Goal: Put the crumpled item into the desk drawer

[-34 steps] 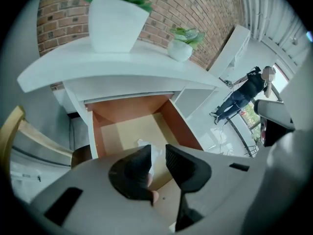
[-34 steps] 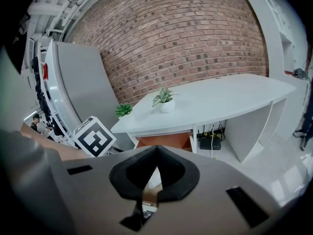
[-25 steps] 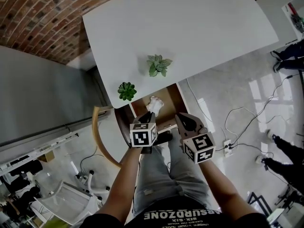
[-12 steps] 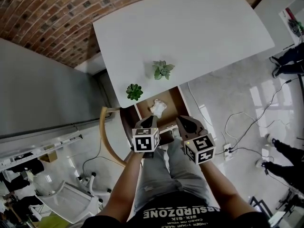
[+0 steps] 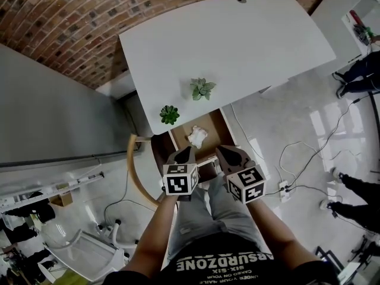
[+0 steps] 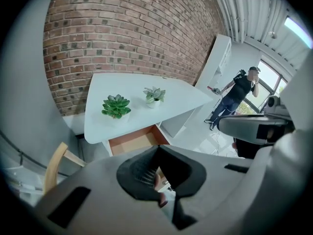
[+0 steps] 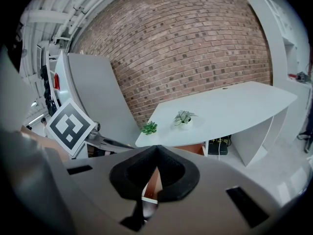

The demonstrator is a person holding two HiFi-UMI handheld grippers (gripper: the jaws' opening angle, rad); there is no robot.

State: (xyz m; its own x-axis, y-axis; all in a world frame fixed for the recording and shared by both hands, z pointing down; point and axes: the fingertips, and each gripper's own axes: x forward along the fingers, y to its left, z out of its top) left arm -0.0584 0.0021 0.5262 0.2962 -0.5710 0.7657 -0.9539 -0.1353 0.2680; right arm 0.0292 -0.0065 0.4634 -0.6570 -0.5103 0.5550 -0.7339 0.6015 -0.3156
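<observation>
The crumpled white item (image 5: 198, 136) lies in the open wooden drawer (image 5: 212, 123) under the front edge of the white desk (image 5: 237, 40). My left gripper (image 5: 185, 152) hangs just short of the drawer, apart from the item. Its jaws have just been closing and now meet with nothing between them (image 6: 157, 148). My right gripper (image 5: 229, 152) is beside it on the right, also shut and empty (image 7: 156, 147). In the left gripper view the drawer (image 6: 129, 142) shows past the jaws, and the item is hidden there.
Two small potted plants stand near the desk's front edge, a dark one (image 5: 169, 114) and a pale one (image 5: 202, 88). A curved wooden chair back (image 5: 133, 171) is left of the drawer. Cables (image 5: 288, 159) lie on the floor at the right. A person (image 6: 239, 89) stands far off.
Both grippers have risen and drawn back from the drawer. The left one was right at the crumpled item one second ago and is now apart from it. The item stays in the drawer.
</observation>
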